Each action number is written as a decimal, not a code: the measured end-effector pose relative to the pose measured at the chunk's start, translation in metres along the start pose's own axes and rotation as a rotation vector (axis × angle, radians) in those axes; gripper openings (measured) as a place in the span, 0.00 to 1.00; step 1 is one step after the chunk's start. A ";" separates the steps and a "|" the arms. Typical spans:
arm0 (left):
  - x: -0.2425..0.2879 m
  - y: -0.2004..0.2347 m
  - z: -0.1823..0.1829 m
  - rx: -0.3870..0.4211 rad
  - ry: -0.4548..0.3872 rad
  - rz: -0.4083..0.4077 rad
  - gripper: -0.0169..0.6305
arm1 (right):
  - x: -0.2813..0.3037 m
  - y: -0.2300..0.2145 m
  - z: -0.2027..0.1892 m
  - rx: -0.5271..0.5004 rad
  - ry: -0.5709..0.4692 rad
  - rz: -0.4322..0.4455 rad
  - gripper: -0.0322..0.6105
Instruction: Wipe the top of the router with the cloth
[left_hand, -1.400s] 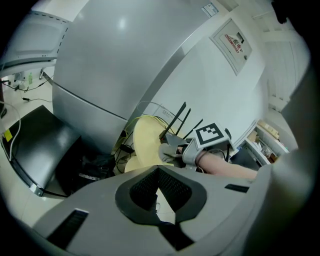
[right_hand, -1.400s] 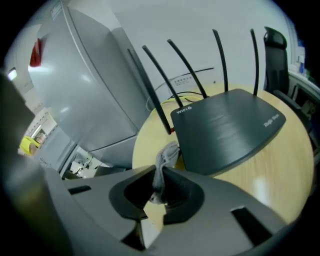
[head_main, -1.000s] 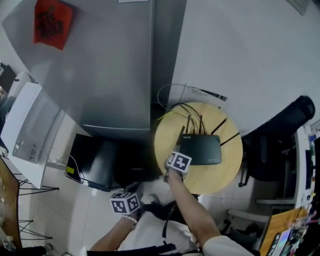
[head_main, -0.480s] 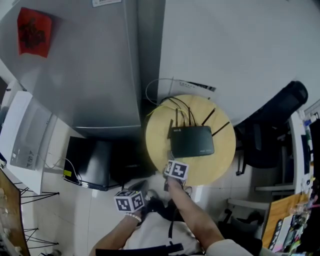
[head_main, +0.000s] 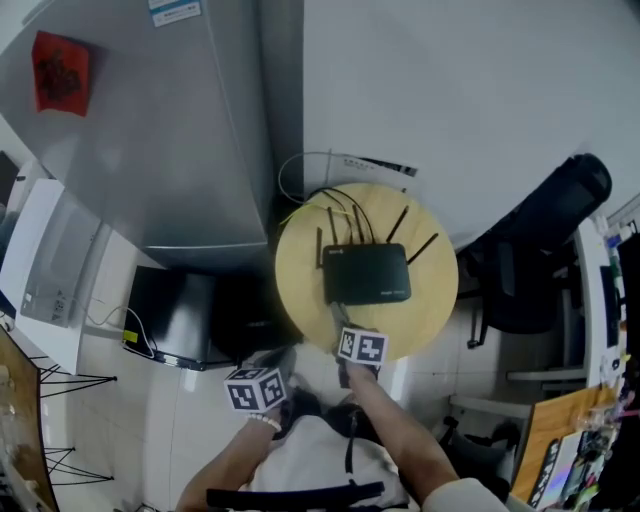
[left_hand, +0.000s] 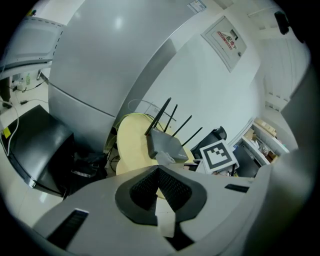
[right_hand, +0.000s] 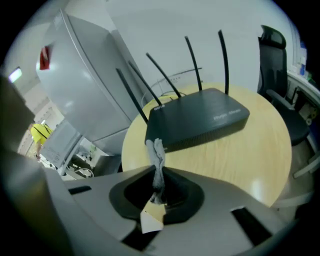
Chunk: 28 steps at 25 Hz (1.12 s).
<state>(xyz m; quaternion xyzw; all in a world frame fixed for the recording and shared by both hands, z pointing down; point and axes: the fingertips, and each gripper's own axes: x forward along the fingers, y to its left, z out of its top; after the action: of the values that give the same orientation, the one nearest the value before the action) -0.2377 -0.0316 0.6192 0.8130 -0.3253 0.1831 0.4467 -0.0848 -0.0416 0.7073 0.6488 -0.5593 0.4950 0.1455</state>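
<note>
No print legible, router (right_hand: 200, 117) logo too blurred, red sticker (head_main: 60, 72) on fridge (head_main: 170, 150) perhaps one character

Round wooden table (head_main: 436, 292), grey fridge (head_main: 170, 130) (red sticker (head_main: 60, 58)), black chair (head_main: 540, 232)

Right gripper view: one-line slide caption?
Right gripper shut on a twisted grey cloth, facing the black router with antennas on a round wooden table.
</note>
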 end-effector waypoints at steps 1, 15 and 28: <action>0.001 -0.009 0.006 0.022 -0.014 -0.006 0.02 | -0.015 -0.001 0.009 -0.007 -0.026 0.035 0.12; 0.002 -0.158 0.061 0.242 -0.180 -0.142 0.02 | -0.234 -0.062 0.095 -0.057 -0.432 0.287 0.11; 0.003 -0.164 0.045 0.262 -0.178 -0.110 0.02 | -0.234 -0.053 0.065 -0.122 -0.422 0.273 0.11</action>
<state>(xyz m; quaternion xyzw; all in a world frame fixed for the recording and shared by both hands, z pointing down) -0.1215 -0.0070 0.4967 0.8940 -0.2919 0.1264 0.3156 0.0196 0.0636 0.5081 0.6462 -0.6884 0.3293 -0.0037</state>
